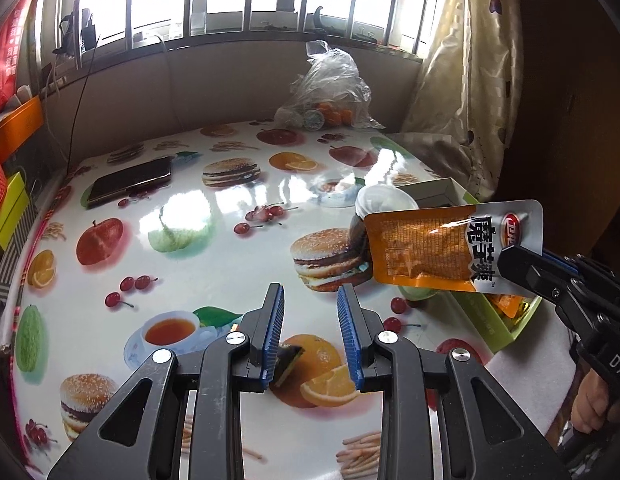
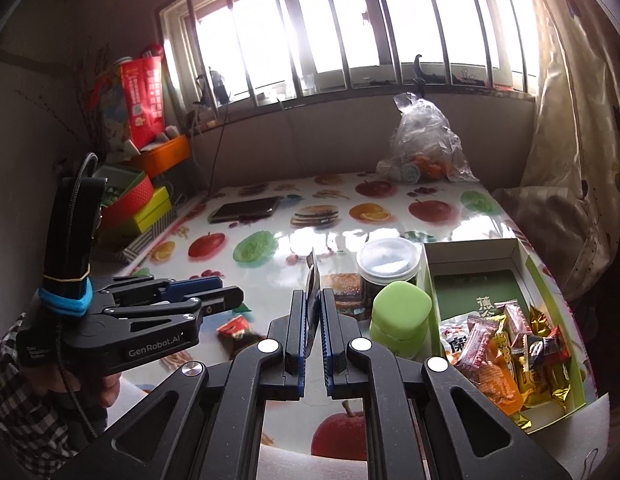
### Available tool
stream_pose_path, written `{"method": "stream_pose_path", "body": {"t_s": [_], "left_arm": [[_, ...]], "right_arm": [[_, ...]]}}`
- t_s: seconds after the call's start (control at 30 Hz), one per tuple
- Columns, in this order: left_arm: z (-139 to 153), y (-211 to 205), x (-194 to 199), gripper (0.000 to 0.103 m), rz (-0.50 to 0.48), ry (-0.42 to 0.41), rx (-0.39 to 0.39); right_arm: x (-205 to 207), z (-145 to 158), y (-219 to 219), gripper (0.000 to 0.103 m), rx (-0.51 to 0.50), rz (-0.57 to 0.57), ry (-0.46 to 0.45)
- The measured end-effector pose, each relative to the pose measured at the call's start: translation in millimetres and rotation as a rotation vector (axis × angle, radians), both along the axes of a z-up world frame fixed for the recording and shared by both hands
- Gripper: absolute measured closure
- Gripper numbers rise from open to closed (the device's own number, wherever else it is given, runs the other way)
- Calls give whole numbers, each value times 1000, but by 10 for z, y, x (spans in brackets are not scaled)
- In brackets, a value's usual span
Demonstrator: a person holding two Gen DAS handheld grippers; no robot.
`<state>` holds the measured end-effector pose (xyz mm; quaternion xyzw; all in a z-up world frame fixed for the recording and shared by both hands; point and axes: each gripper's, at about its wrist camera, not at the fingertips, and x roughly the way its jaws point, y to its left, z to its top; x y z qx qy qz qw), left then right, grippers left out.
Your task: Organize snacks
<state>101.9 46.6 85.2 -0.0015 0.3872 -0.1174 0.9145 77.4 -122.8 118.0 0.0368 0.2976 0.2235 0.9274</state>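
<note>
So the orange snack packet [image 1: 454, 248] is pinched by its silver printed end in the right gripper [image 1: 510, 256], jaws closed tight on it, and it's held up in the air at the right of the left wrist view, sticking out toward frame left with its long axis roughly level. In the right wrist view the same packet is seen edge-on as a thin sliver [image 2: 312, 276] poking up from between the pads [image 2: 298, 320]. The green-walled box [image 2: 538, 264] where the other snacks are piled sits at the lower right of that view, just beside the lime lidded container [image 2: 402, 312] and the clear-lidded jar [image 2: 386, 260], so the packet probably has to be carried rightward and down to be dropped in, and the right hand is clearly the nearer one for that. The left gripper [image 1: 310, 312] is seen at bottom centre of its own view, jaws only narrowly parted, with a small dark wedge-shaped snack [image 1: 286, 364] wedged low against its left pad [image 1: 274, 320]; it looks held but that can't be told for sure. A red-wrapped snack [image 2: 236, 330] is left lying on the fruit-print tablecloth [image 1: 190, 272] below the left gripper, well apart from the box.
</note>
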Motion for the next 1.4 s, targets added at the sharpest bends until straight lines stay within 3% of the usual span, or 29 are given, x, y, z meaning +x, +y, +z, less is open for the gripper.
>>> {"method": "stream_pose_path", "body": {"t_s": [0.27,0.33,0.47,0.7,0.83,1.07,1.3,1.4], "left_arm": [[-17,-62,33,74,-21,8,1],[-111,37,65,74,12,26,35],[-343,281,137,57,58,86,100],[-589,394,188,51,27,135,93],[-675,403,197,51,27,170,22],[-744,292,239,47,23,191,39],[-772,283,265,47,60,190,20],[-752,245,258,58,68,179,27]], "right_arm": [[-63,46,-203,96,18,-42,-10],[-72,40,-214,96,21,-40,-10],[-101,36,-219,96,24,-35,-13],[-46,16,-128,96,17,-30,-3],[-13,8,-86,96,14,-28,3],[13,-33,-39,96,11,-15,15],[23,-51,-39,96,12,-15,18],[27,-63,-44,96,17,-14,23]]}}
